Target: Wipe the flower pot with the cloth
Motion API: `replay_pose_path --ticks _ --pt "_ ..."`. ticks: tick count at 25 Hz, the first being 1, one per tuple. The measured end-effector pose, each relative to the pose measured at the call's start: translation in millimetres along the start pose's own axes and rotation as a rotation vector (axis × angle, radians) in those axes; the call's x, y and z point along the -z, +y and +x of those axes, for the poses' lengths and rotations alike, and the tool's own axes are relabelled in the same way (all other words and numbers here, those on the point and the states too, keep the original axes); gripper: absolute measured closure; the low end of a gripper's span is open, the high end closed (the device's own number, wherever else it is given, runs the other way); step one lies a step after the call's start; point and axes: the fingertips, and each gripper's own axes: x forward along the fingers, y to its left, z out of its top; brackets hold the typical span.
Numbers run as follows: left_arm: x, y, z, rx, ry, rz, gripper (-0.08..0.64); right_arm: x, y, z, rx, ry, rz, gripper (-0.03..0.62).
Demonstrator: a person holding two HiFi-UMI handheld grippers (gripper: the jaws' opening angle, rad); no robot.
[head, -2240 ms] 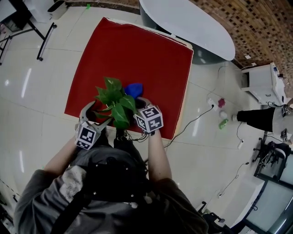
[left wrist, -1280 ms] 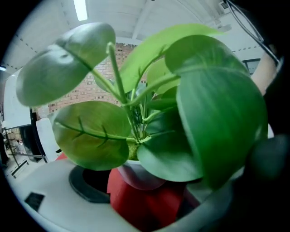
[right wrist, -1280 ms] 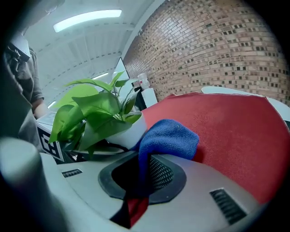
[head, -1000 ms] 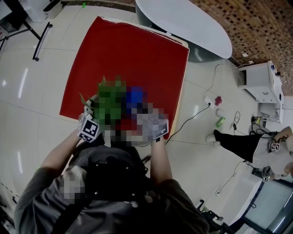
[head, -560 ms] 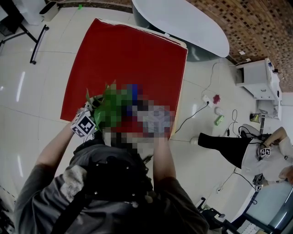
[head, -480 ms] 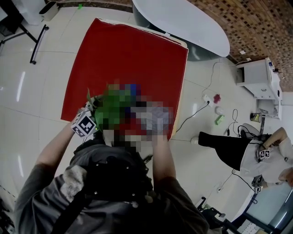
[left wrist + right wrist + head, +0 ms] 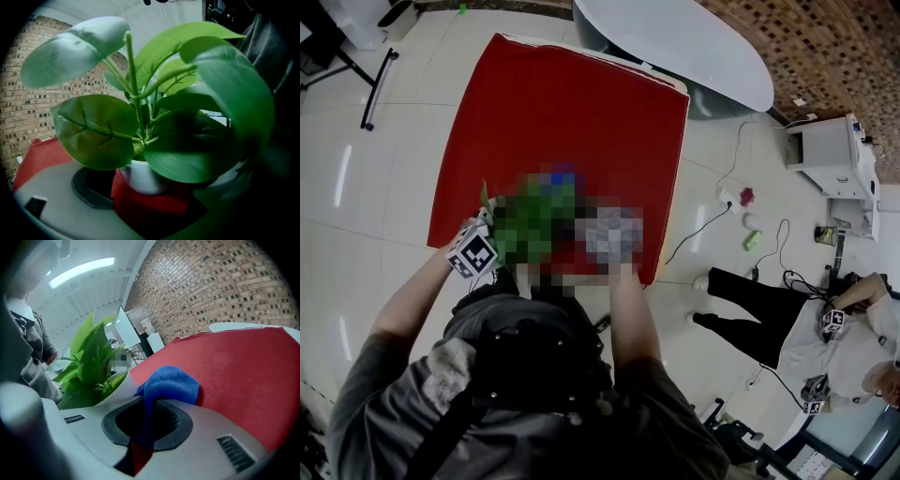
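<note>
Since 2 seconds ago your tools have barely shifted. The small white round flower pot (image 7: 143,177) still stands near the front edge of the red-covered table (image 7: 562,94), so the wiping looks only just begun. Your left tool (image 7: 157,201) is spread wide, with the pot standing between its jaws and no clear contact. Your right tool (image 7: 140,430) is clamped on the bunched blue cloth (image 7: 172,383), which sits just beside the pot's rim.

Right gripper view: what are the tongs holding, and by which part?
The blue fabric cloth, pinched by one narrow fold; its bunched bulk sits past the right gripper.
</note>
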Motion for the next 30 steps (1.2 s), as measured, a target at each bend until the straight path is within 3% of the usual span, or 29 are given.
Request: replay_pose_path --ticks 4,12,15,20,24,26,30 --pt "1 1 0 0.005 0.012 0.007 0.091 6 -4 3 0.069 0.009 -0.056 0.531" --pt "10 1 -17 -0.108 0.086 0.032 0.089 11 -1 -5 0.108 -0.006 -0.078 0.531" --pt "13 4 -35 -0.169 0.078 -0.026 0.091 9 -2 -6 0.117 -0.009 -0.076 0.531" --pt "27 -9 -62 -0.341 0.046 -0.228 0.091 9 -1 -6 0.140 -0.021 -0.075 0.531" --pt "21 -24 -59 -0.456 -0.008 -0.330 0.087 11 0 -7 0.156 -0.029 -0.074 0.531" --pt "13 -30 -51 -0.470 -0.028 -0.343 0.087 11 0 -8 0.166 -0.036 -0.073 0.531" --pt "-1 -33 -26 -0.496 -0.041 -0.297 0.087 12 0 -10 0.179 -0.047 -0.074 0.531"
